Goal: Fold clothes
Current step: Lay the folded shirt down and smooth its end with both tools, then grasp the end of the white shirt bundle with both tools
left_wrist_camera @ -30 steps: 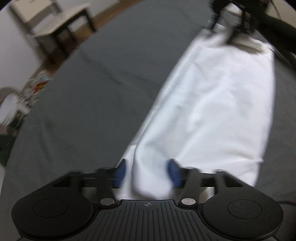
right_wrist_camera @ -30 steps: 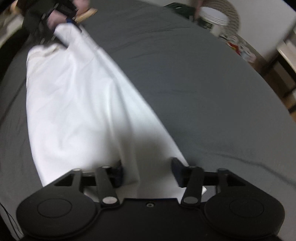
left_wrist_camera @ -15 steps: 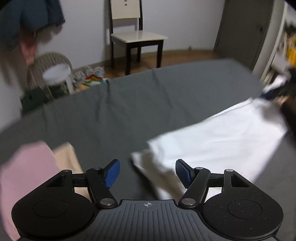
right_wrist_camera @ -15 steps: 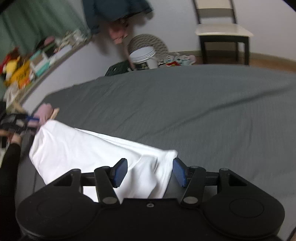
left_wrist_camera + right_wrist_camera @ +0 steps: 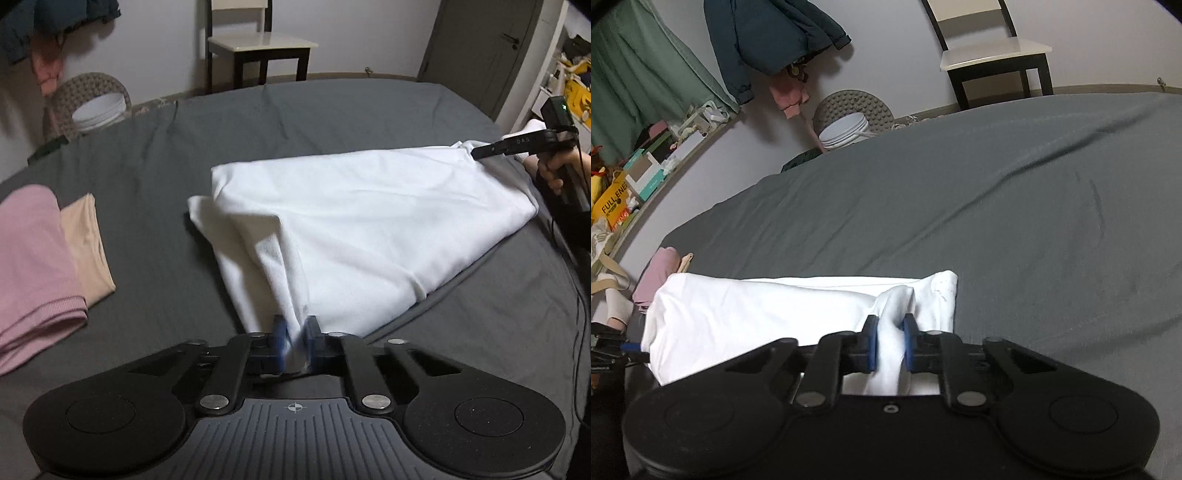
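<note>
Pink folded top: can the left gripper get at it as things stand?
Probably not yet. The left gripper is shut on the white garment. The path looks free: only bare grey sheet lies between it and the pink folded top.

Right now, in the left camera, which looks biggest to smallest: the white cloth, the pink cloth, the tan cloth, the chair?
1. white cloth
2. pink cloth
3. tan cloth and chair: look alike; the chair is far off, so unsure.

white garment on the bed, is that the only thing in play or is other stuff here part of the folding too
In play:
white garment
left gripper, shut on it
right gripper, shut on it
pink folded top and beige folded top, apparently done

Lying about:
chair
white bucket
dark jacket
</note>
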{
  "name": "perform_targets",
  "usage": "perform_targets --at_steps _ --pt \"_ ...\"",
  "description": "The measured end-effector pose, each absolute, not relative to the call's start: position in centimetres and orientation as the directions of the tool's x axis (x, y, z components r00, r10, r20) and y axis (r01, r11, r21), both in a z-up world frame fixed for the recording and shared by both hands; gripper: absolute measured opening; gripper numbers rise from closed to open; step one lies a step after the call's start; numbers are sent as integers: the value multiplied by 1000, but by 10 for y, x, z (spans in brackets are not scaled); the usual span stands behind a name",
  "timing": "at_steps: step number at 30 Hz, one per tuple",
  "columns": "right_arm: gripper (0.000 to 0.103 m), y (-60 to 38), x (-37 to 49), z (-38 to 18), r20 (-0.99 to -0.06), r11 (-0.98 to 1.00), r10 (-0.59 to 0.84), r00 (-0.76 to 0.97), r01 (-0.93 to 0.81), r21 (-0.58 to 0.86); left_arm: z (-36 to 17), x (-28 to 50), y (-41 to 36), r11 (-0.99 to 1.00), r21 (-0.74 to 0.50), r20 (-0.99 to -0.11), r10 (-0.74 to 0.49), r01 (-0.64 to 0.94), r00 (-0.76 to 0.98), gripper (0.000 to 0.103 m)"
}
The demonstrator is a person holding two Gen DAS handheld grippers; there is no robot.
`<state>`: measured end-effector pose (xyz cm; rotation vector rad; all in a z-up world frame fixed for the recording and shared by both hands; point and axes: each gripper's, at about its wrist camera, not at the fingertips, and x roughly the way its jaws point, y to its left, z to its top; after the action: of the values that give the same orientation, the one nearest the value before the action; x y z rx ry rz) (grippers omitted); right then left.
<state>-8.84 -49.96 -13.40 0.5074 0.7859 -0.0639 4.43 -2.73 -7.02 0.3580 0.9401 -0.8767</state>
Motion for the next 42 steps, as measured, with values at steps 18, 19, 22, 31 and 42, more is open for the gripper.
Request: perform_targets --at_steps 18,19,22,31,42 --pt "34 -500 -88 -129 -675 873 132 726 238 426 -62 36 -14 445 30 -822 -498 895 276 61" --pt "36 -498 -93 -126 -679 872 135 722 238 427 -63 32 -15 437 58 -823 -488 897 292 64" --pt "42 -490 -111 -115 -695 887 165 700 203 415 -67 30 -22 435 103 -822 -470 895 323 64" --pt "57 -450 -163 -105 -800 972 182 572 20 235 -81 23 -48 375 247 -846 -365 894 387 31" --pt "7 -417 -158 -117 -854 990 122 505 -124 69 -74 6 -65 293 454 -801 -280 842 529 3"
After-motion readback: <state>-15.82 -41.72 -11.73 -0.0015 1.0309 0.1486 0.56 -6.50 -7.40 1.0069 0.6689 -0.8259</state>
